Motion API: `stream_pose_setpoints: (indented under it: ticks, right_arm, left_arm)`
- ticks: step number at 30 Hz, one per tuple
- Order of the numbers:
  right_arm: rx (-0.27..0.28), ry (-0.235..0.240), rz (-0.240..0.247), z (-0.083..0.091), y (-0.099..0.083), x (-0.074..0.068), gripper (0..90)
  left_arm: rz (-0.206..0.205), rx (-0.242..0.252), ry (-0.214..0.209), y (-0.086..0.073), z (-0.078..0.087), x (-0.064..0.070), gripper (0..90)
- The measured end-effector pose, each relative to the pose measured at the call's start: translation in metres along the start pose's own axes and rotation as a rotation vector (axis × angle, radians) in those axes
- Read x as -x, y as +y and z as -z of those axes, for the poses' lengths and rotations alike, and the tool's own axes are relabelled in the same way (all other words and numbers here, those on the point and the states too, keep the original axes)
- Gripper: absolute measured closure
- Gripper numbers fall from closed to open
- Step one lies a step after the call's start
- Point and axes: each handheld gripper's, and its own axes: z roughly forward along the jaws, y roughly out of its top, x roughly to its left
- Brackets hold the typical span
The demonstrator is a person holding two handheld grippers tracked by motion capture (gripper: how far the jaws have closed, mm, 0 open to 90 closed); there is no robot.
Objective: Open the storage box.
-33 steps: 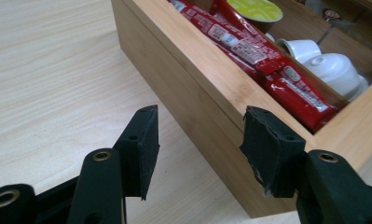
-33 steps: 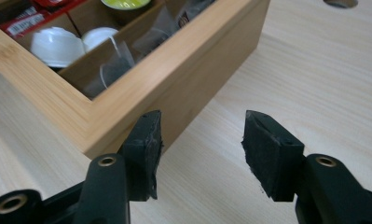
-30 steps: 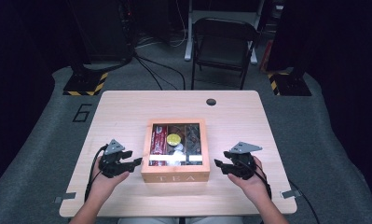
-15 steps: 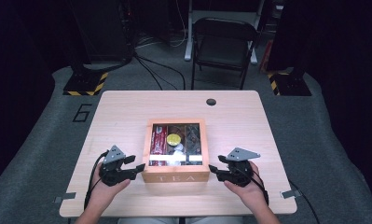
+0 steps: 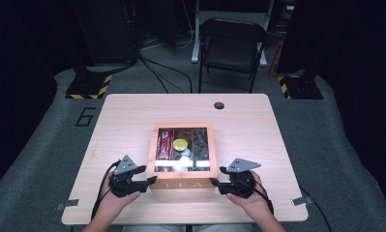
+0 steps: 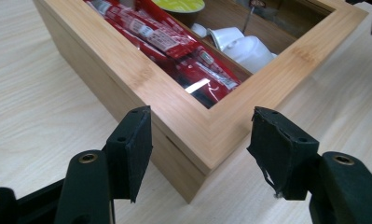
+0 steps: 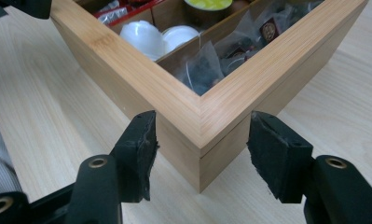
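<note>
The left gripper [image 5: 151,181] sits at the box's near left corner, jaws wide open w/ the corner between them (not squeezing it). The wooden tea box [image 5: 183,182] is in the middle of the table [image 5: 127,121], near the front edge. The right gripper [image 5: 214,184] is at the near right corner, jaws open too, nothing held.

Matt bamboo-grained wooden tea box [image 5: 183,184], glossy red sachets [image 6: 167,39] inside

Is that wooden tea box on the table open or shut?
Shut. The tea box has its framed lid flat on the base, a thin seam below, and the glare suggests a clear pane over the packets.
</note>
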Motion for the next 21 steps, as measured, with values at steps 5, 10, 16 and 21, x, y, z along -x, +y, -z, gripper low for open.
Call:
stream_pose_setpoints:
  ticks: [5,10,16,21]
  right_arm:
    - [-0.028,0.008,0.003,-0.007,-0.003,-0.001,42.2]
    - [-0.033,-0.001,0.006,-0.011,-0.005,0.0,45.5]
    - [-0.044,-0.004,0.007,-0.013,-0.007,0.001,48.3]
    - [-0.041,-0.009,0.024,-0.013,-0.008,0.0,48.5]
  left_arm:
    - [0.003,0.012,0.003,-0.002,-0.001,0.001,38.4]
    - [-0.001,0.011,-0.001,-0.004,-0.001,0.0,38.4]
    - [-0.006,0.007,0.005,-0.004,-0.001,0.001,38.4]
    - [-0.004,0.002,0.009,-0.005,-0.001,0.002,38.5]
